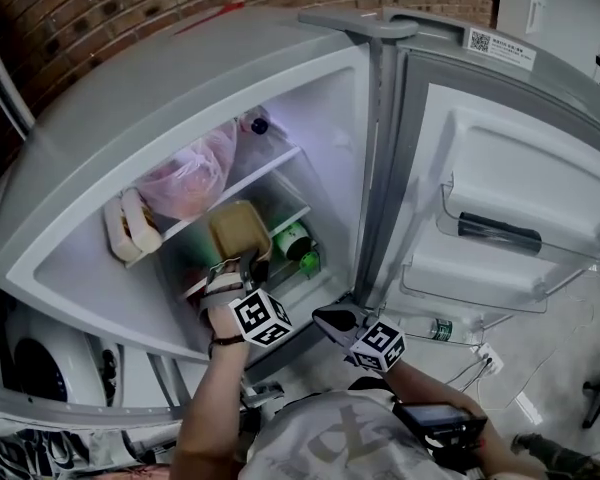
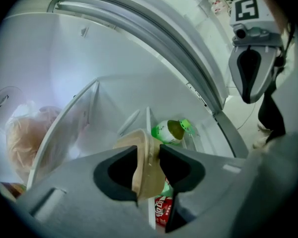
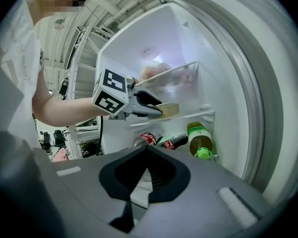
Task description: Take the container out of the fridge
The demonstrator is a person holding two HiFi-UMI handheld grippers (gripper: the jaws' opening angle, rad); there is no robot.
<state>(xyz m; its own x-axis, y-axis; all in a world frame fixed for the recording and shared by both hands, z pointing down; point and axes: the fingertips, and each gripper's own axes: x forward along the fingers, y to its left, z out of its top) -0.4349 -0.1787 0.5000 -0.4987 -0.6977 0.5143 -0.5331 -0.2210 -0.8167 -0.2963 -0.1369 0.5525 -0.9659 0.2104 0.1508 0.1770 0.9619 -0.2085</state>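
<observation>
The tan lidded container [image 1: 238, 228] sits on the fridge's middle shelf [image 3: 198, 115]. My left gripper [image 1: 248, 262] reaches into the fridge, and its jaws are shut on the container's near rim [image 2: 144, 167], one pad on each side. From the right gripper view, the left gripper [image 3: 156, 108] clamps the container [image 3: 171, 110] at the shelf's front edge. My right gripper [image 1: 332, 318] hangs outside the fridge near the lower front, with its jaws together and nothing between them [image 3: 148, 152].
A pink bag [image 1: 190, 178] lies on the upper glass shelf. A green-capped bottle [image 3: 199, 140] and red cola cans [image 3: 148, 139] lie below the container. The open door [image 1: 500, 198] stands to the right, with a bottle [image 1: 440, 328] low in its rack. A brick wall rises behind the fridge.
</observation>
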